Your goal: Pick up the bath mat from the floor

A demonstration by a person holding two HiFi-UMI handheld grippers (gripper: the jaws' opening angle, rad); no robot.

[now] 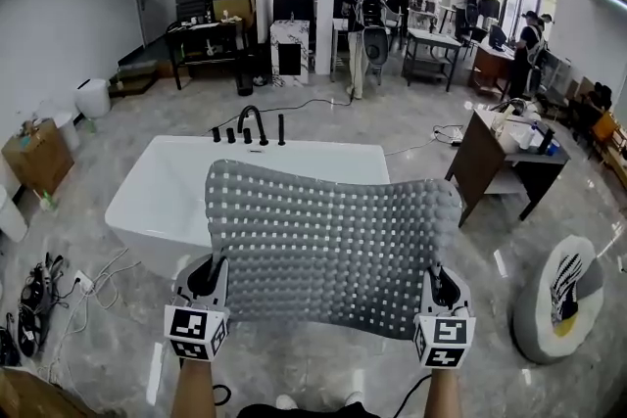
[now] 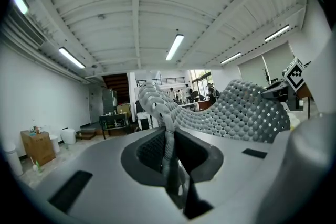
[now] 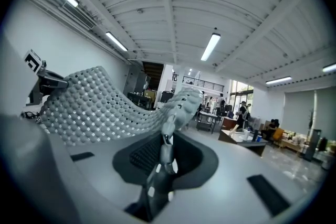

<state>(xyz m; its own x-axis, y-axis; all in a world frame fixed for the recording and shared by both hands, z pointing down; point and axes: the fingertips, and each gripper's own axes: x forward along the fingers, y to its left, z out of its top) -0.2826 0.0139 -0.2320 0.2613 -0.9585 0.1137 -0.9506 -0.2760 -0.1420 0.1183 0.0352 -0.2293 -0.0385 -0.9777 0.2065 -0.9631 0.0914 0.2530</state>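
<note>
Since the mat is floppy, I'm pinching it at two corners rather than one, so here's the scene left to right. The white bathtub (image 1: 147, 196) sits on the floor at about 10 o'clock in the head view, beyond the mat, with its black faucet (image 1: 253, 124) at 11. My left gripper (image 1: 209, 277) is down at 7 o'clock, jaws nearly together and clamped on the near left corner of the bath mat (image 1: 333, 240). Its own view shows the thin edge squeezed right between the pads, which is why the gap looks so narrow. The mat fills the middle, clear of the floor, spread like a sheet. It rises from the jaws and droops away from me toward 12, bumpy side showing. I reckon gripping it this wide apart is what stops it folding in on itself. My right gripper (image 1: 443, 289) at 5 o'clock does the same job on the near right corner, jaws narrow and biting the edge. Past that, a brown desk (image 1: 490, 152) stands at 2 o'clock and a round cushion-looking thing (image 1: 563, 303) lies on the floor at 4, both well apart from the mat. The pick-up looks basically done to me, and the main risk I see is that thin edge slipping out of either pinch
</note>
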